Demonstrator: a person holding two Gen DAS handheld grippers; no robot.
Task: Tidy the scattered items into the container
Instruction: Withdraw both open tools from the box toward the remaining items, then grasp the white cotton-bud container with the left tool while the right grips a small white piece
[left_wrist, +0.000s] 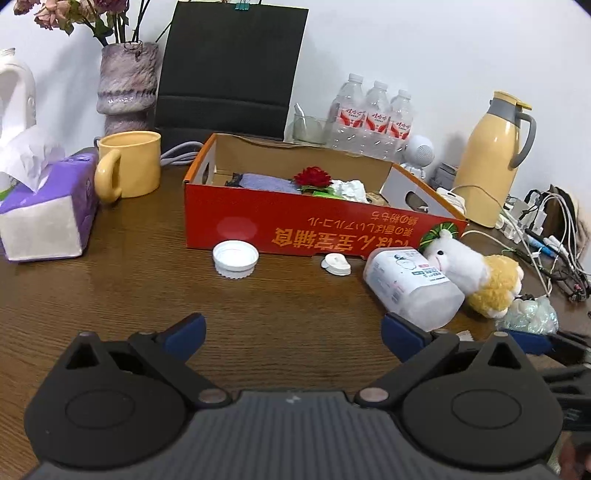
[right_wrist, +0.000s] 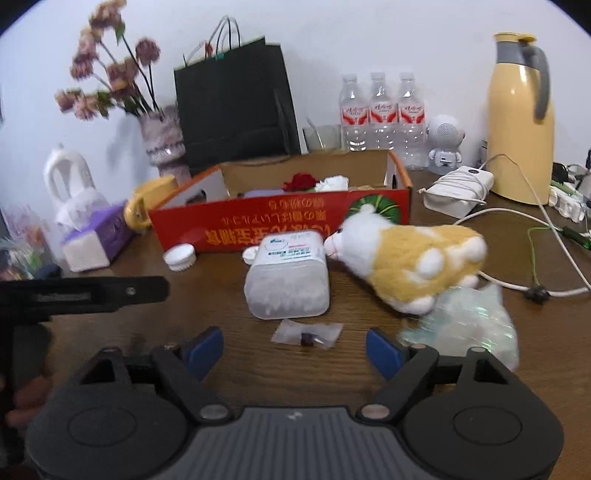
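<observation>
A red cardboard box (left_wrist: 295, 221) stands open at mid-table with a red flower (left_wrist: 313, 176), a purple cloth and white tissue inside. In front of it lie a white cap (left_wrist: 235, 259), a small white piece (left_wrist: 335, 265), a clear plastic jar (left_wrist: 410, 284) on its side, a white-and-yellow plush toy (left_wrist: 480, 277) and a crumpled clear bag (left_wrist: 528, 314). My left gripper (left_wrist: 291, 326) is open over bare wood, left of the jar. My right gripper (right_wrist: 293, 341) is open, with a small clear sachet (right_wrist: 308, 334) on the table just ahead between its fingertips, untouched. The jar (right_wrist: 288, 280) lies just beyond the sachet.
A purple tissue box (left_wrist: 48, 218), yellow mug (left_wrist: 129, 164), vase, black paper bag (left_wrist: 229, 70), water bottles (left_wrist: 373, 118) and yellow thermos (left_wrist: 491, 158) ring the box. Cables and a white charger (right_wrist: 458, 190) crowd the right side. The other tool's black body (right_wrist: 85, 291) reaches in at left.
</observation>
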